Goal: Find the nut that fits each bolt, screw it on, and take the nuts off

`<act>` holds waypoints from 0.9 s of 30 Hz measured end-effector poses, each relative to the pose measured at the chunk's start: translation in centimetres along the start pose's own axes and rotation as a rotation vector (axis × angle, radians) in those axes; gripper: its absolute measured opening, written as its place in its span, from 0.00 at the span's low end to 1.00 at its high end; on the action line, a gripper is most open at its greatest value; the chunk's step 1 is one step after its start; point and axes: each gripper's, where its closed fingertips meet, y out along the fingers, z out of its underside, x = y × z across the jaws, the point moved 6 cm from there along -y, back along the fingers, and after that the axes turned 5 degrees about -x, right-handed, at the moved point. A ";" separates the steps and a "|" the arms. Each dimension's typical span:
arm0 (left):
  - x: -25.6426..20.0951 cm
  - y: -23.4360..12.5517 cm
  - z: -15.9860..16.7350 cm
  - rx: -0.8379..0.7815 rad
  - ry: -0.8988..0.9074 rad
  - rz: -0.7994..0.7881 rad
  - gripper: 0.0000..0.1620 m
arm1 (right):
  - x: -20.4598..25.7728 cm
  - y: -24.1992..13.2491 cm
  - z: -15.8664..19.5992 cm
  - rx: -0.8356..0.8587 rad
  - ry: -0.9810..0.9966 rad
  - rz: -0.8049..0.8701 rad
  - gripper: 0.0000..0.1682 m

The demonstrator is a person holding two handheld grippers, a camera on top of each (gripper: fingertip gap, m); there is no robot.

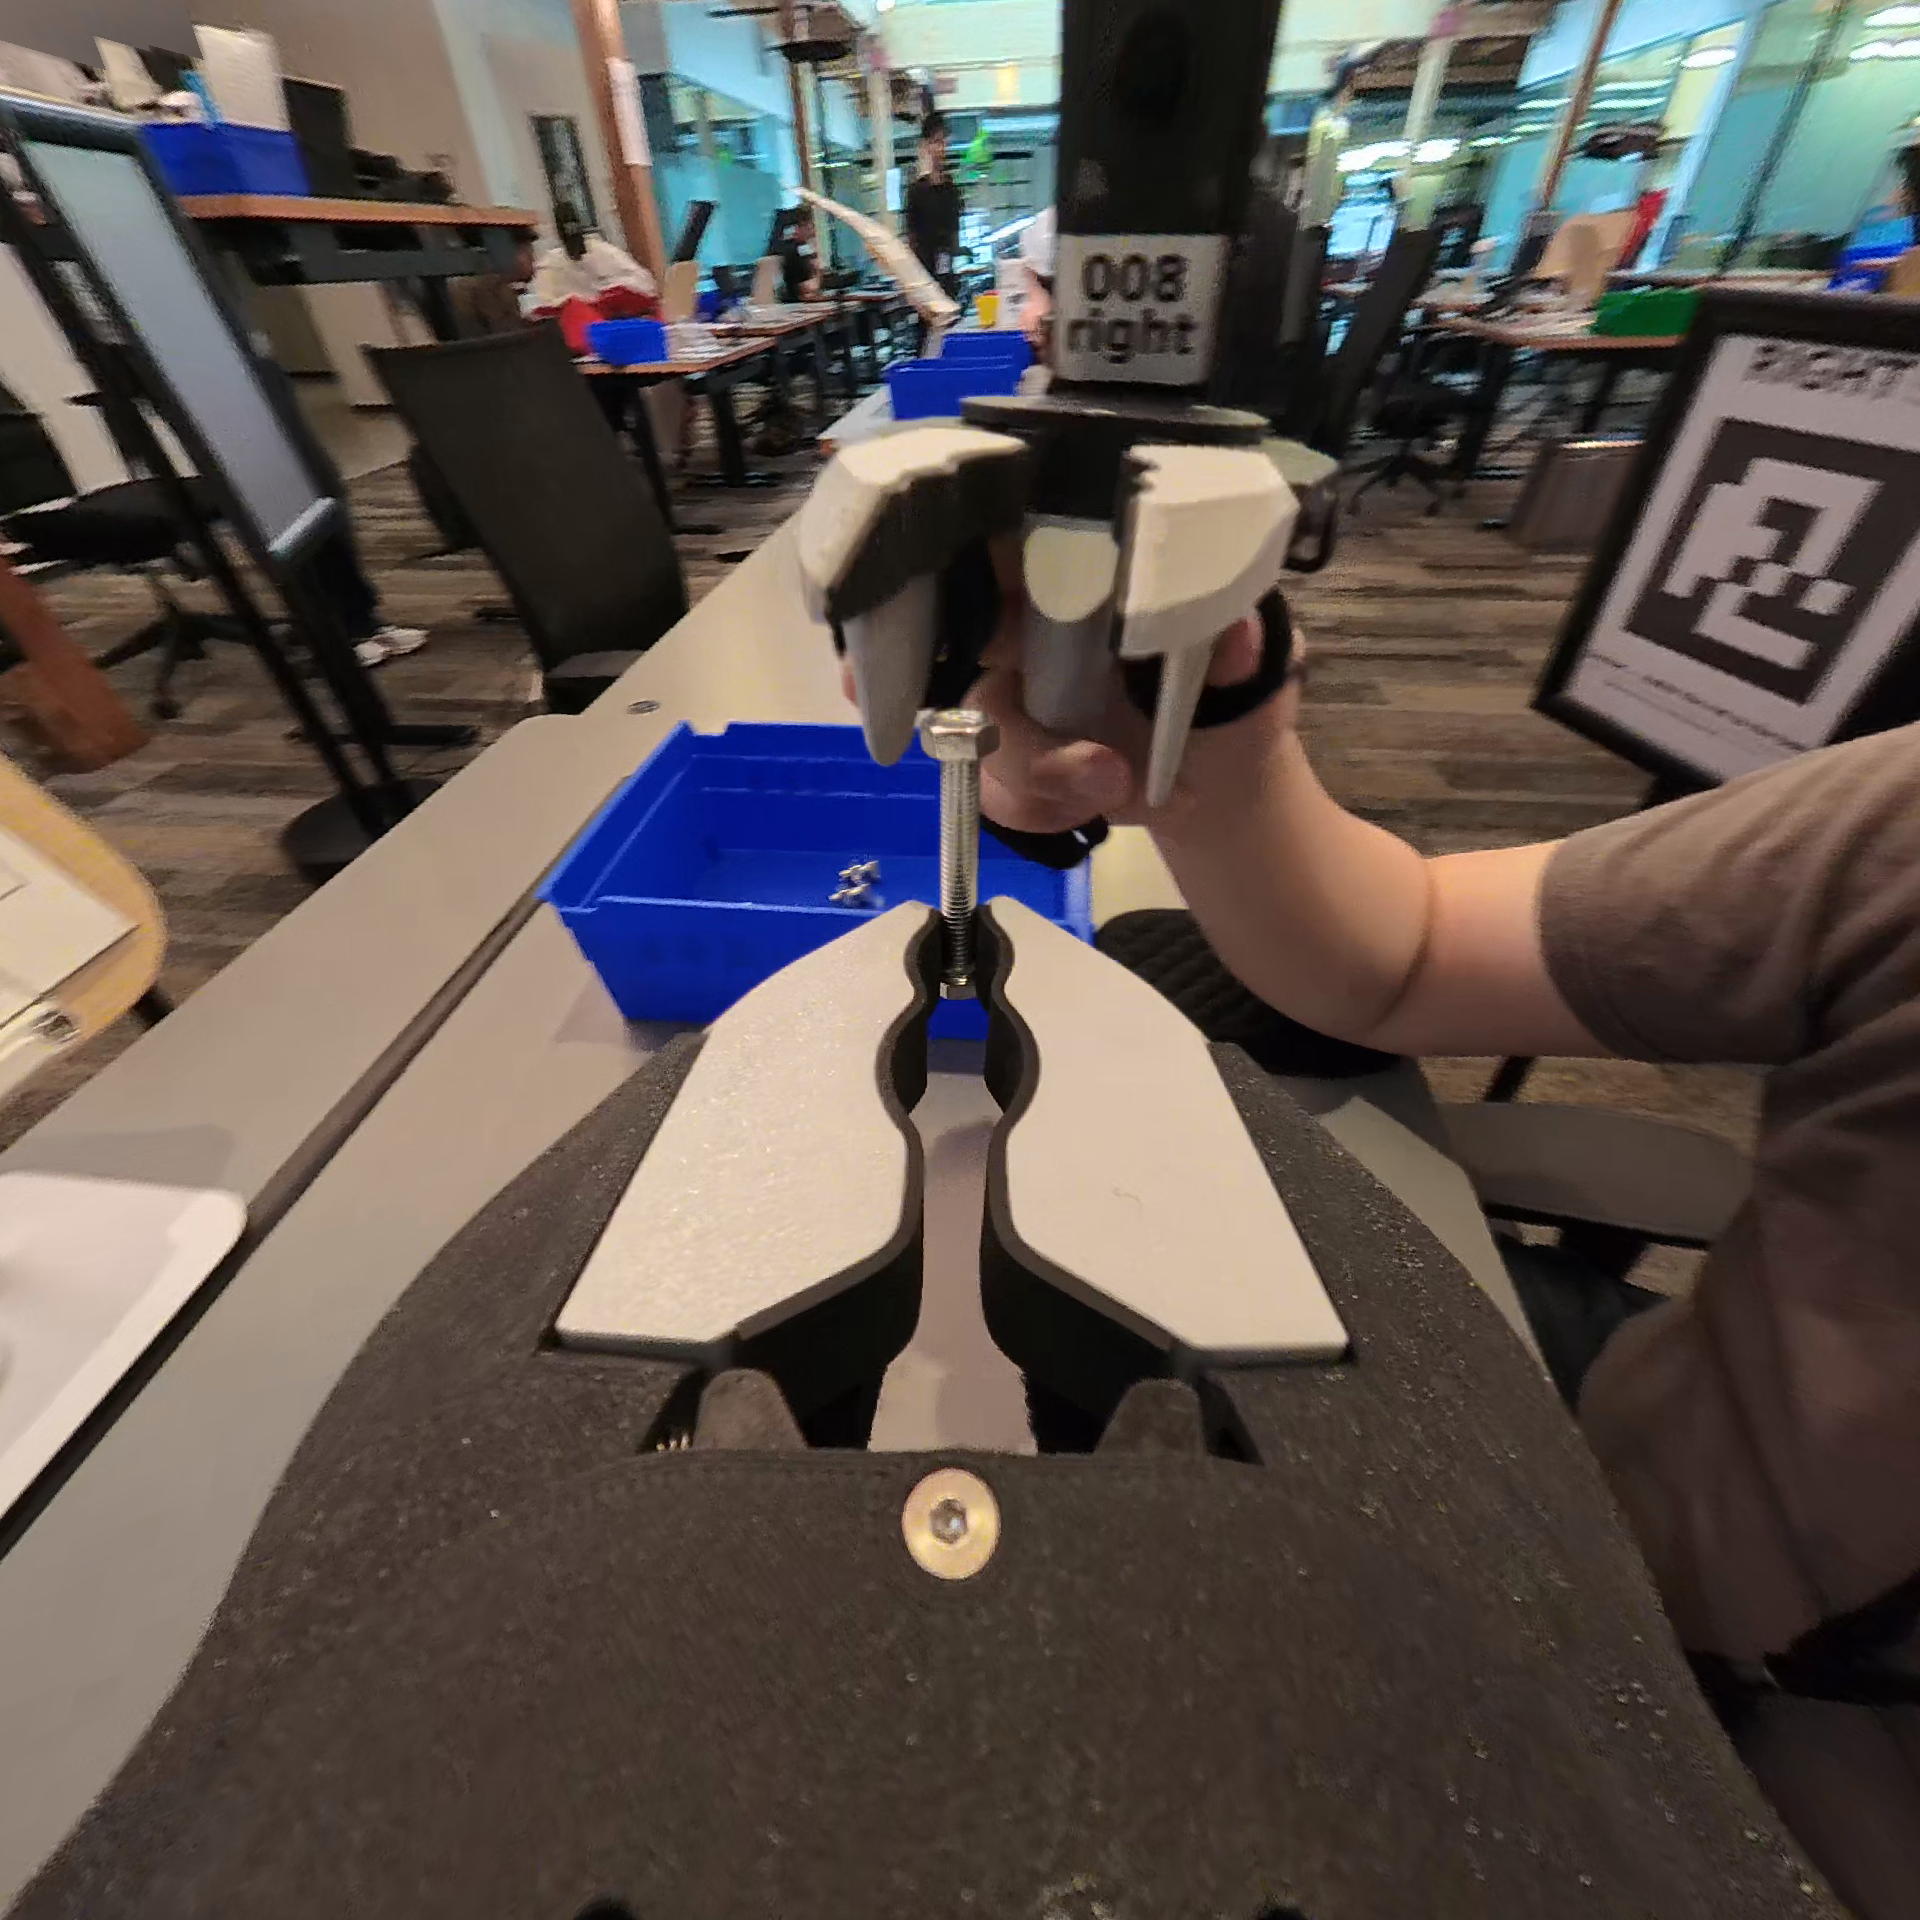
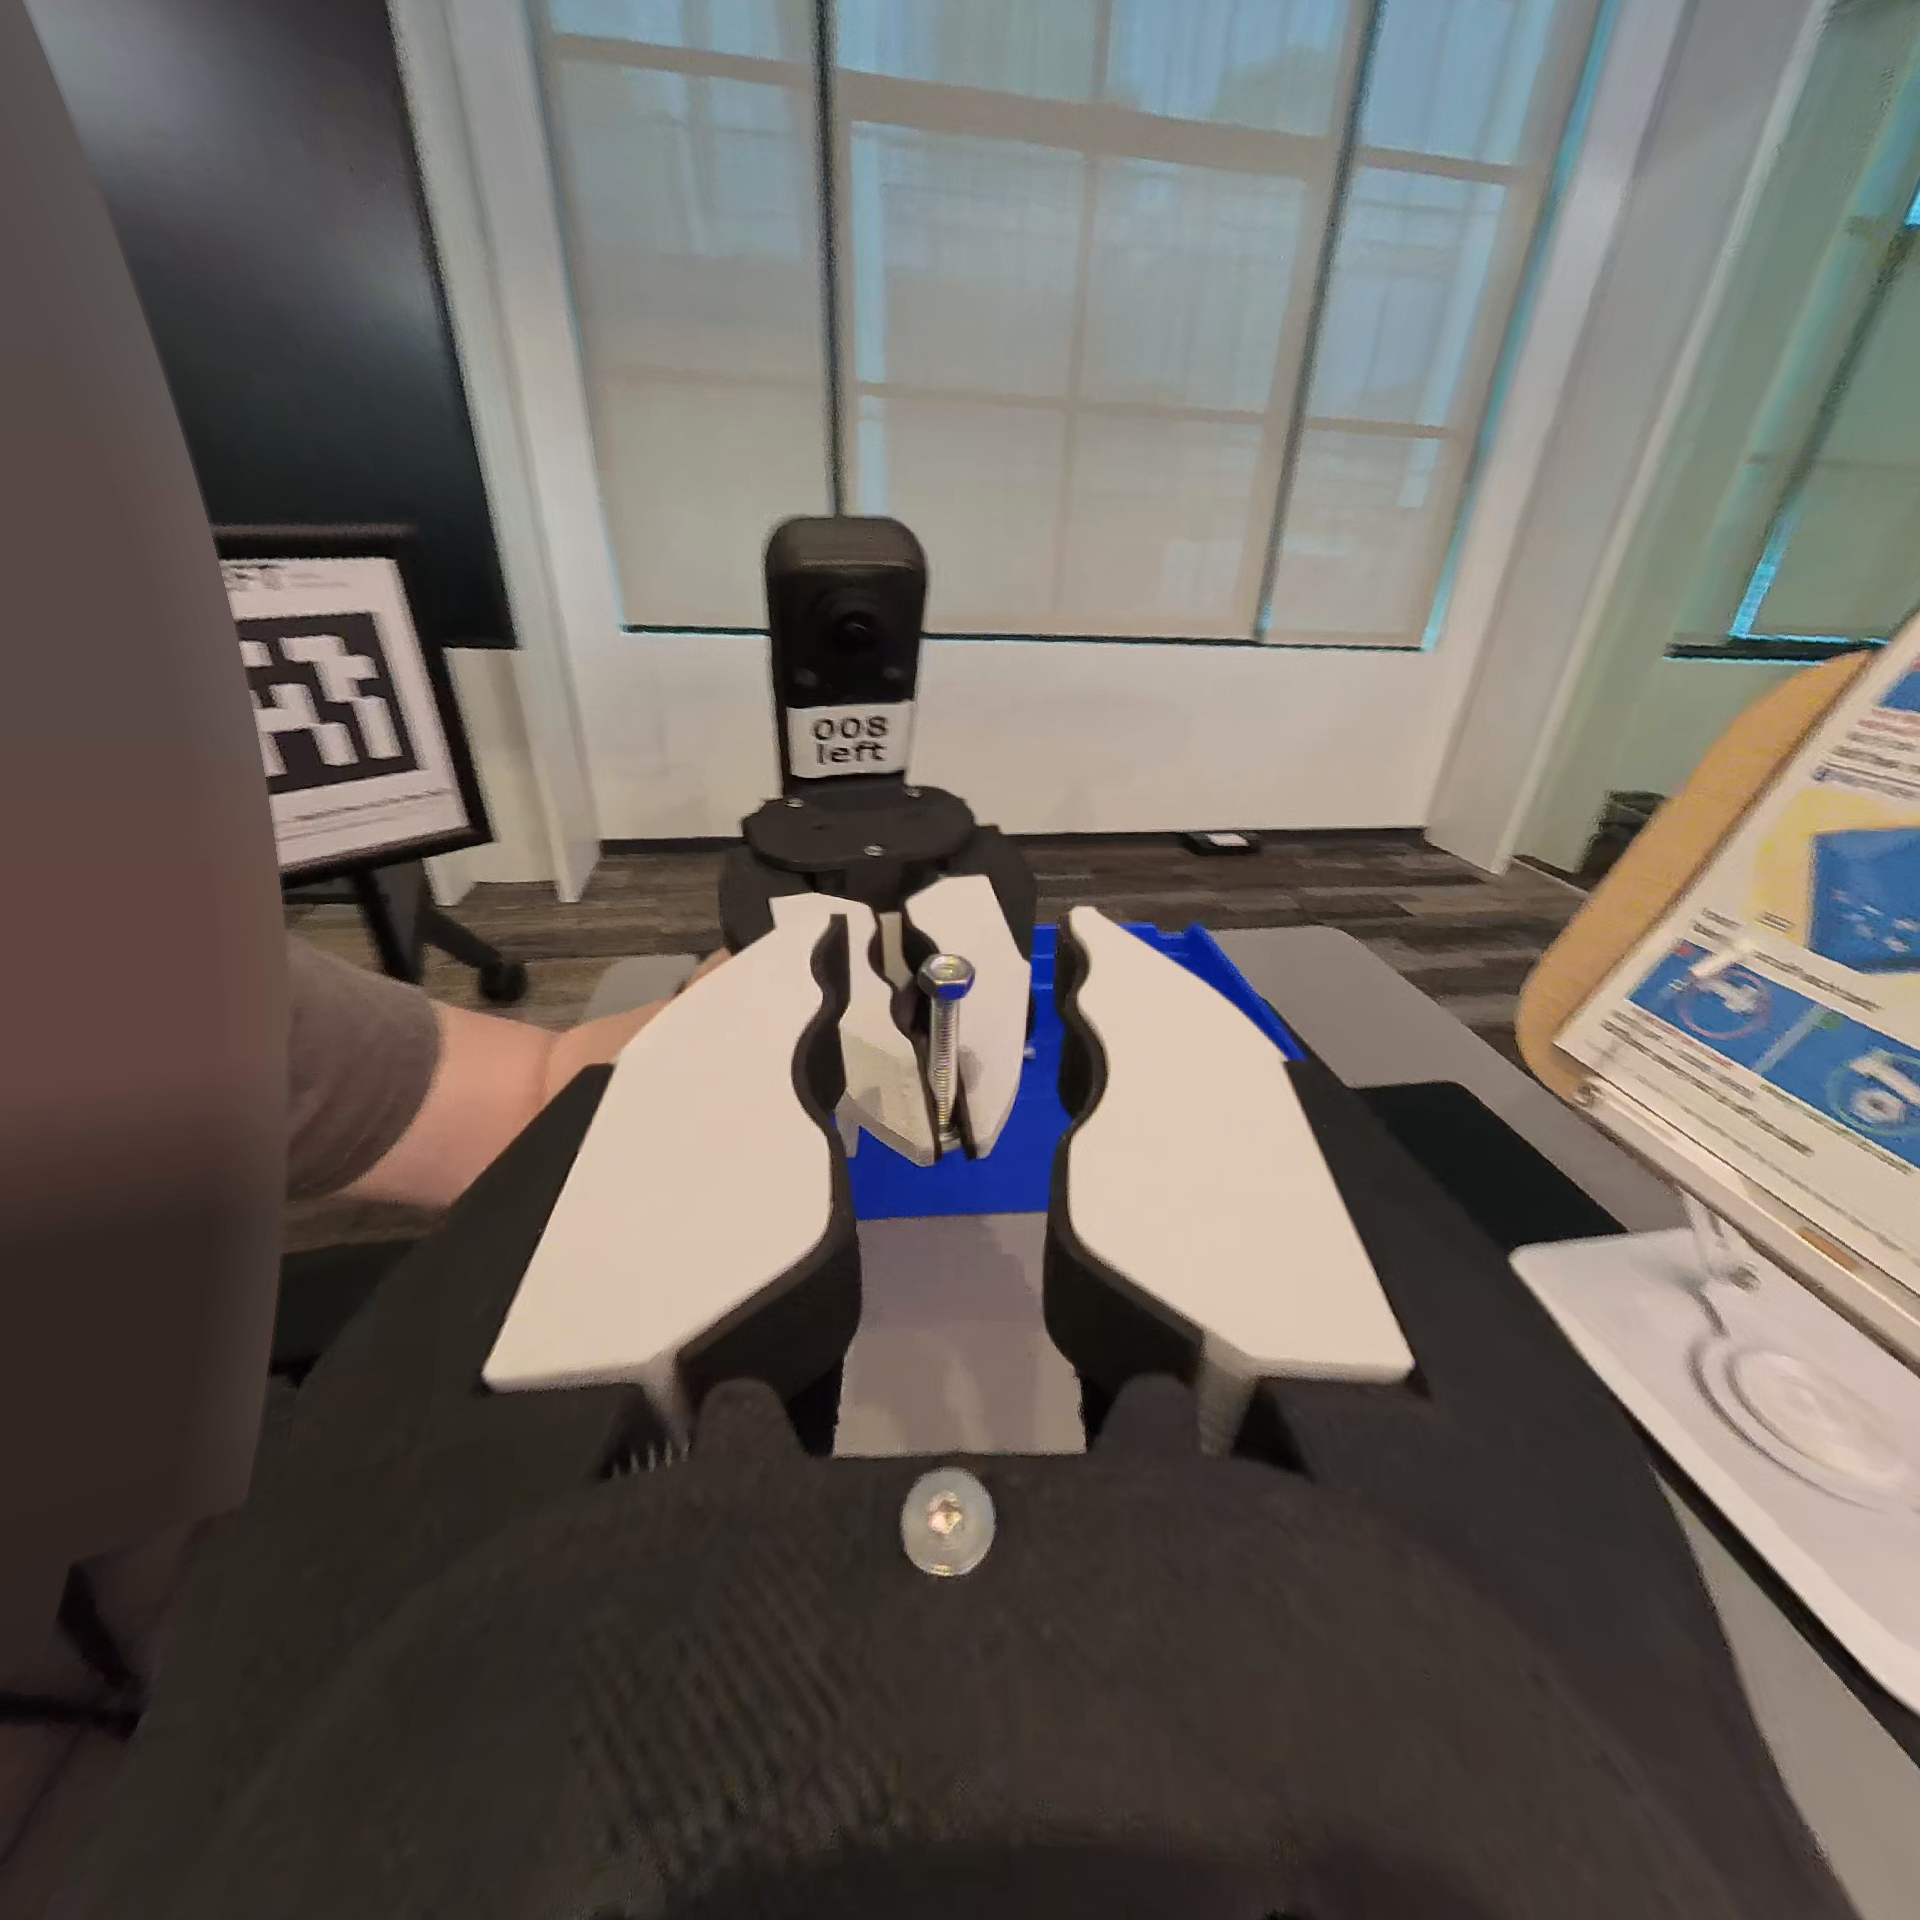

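While left gripper clenched on nut at lower end of upright bolt above blue bin, right gripper spread empty by bolt head; more fasteners left in bin, task judged unfinished.

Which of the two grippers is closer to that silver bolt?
Left. The left gripper is shut on the bolt near its lower end; the right gripper hangs open just above the bolt's head.

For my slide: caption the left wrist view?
Left gripper clamps an upright silver hex-head bolt as open right gripper hovers above blue plastic bin.
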 end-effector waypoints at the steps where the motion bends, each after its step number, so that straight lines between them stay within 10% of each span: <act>1: -0.2 0.0 0.0 -0.008 -0.002 0.029 0.03 | 0.0 -0.4 -0.3 -0.013 0.005 -0.043 0.23; 11: -2.8 0.7 0.2 -0.042 -0.023 0.313 0.03 | 0.6 -1.1 0.7 -0.109 0.146 -0.451 0.15; 27: -3.3 0.8 0.2 -0.025 -0.006 0.328 0.03 | 1.6 -0.5 1.4 -0.045 0.141 -0.499 0.09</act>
